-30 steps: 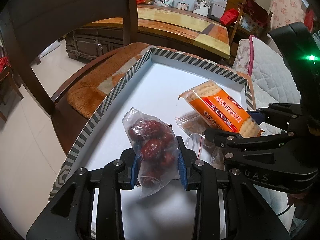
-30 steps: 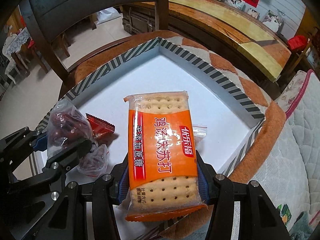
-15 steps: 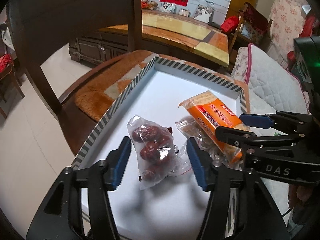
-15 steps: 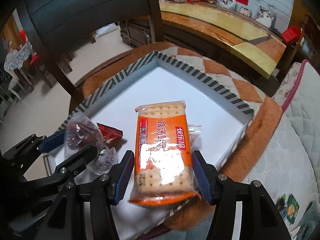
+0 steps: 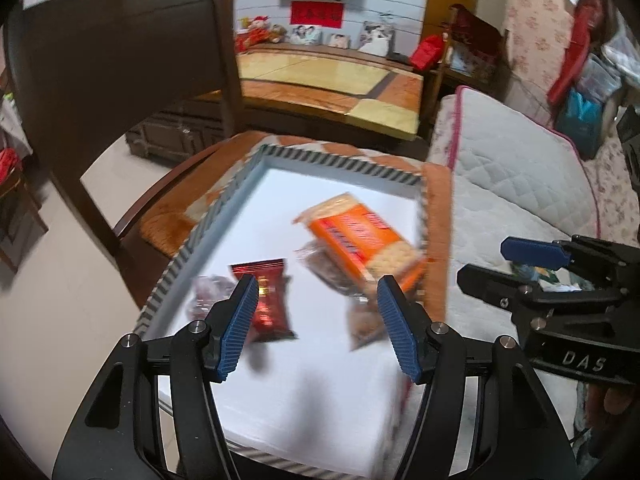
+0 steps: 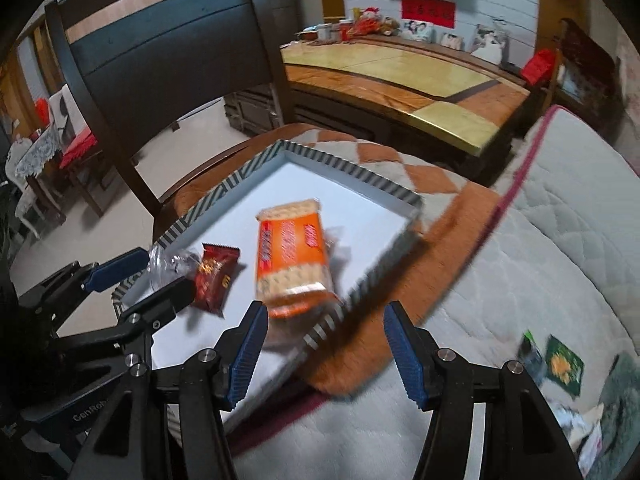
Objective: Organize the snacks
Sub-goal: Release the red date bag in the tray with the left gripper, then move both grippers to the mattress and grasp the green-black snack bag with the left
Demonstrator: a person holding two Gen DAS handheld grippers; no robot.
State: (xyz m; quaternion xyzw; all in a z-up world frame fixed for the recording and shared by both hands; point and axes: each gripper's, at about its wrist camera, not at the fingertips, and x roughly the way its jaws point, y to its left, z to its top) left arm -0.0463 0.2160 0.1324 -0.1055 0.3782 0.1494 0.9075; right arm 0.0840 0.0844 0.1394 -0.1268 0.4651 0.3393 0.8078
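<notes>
Snacks (image 5: 360,236) motion-blurred in tray (image 5: 200,236)

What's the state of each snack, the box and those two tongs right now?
Left tongs: open, empty.
Right tongs: open, empty.
Cracker pack: sealed, lying in the box.
Red packet: sealed, lying flat in the box.
Box: open-topped, on the chair.

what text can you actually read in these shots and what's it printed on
"DAS": on the right gripper body, left wrist view.
"GenRob", cut off: on the left gripper body, right wrist view.
Orange cracker pack: print blurred, unreadable.
Red wall banner: characters too small.
</notes>
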